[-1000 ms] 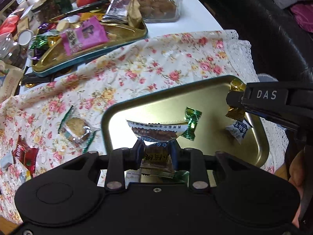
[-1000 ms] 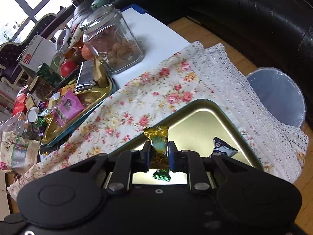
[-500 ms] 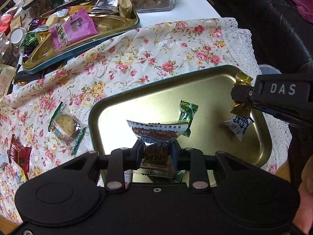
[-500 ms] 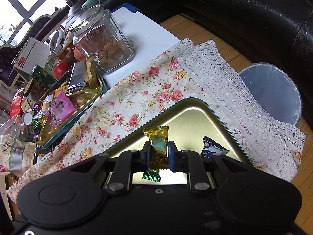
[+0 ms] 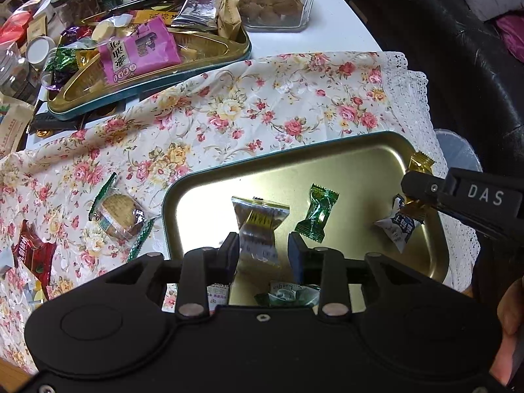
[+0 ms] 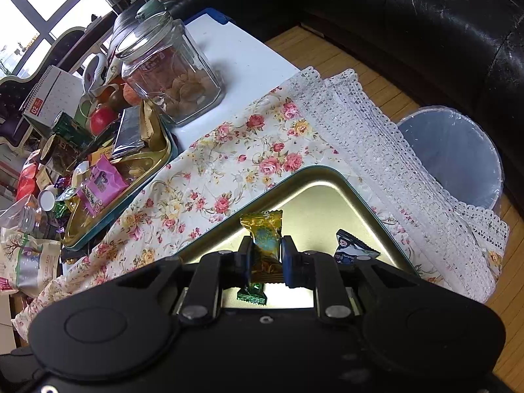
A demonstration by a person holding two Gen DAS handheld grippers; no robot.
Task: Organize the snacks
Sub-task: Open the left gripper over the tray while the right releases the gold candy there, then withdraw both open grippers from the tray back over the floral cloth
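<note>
Hovering over the gold tray [image 5: 344,150], the left gripper [image 5: 262,249] is standing with fingers spread, the clear-wrapped snack [image 5: 258,219] loose between them, apparently dropping in. The right gripper [image 6: 266,257] is clenching a yellow candy [image 6: 263,232] above the same tray for sorting.

Daylight comes from the window [image 6: 39,3], which is overexposed to white. The scene is bright and mostly sharp. The gold tray [image 5: 344,150] shows strong white glare on its floor in both views. The sofa [image 6: 409,16] stays dark. Fisheye distortion bends the edges, and the corners fall into black.
</note>
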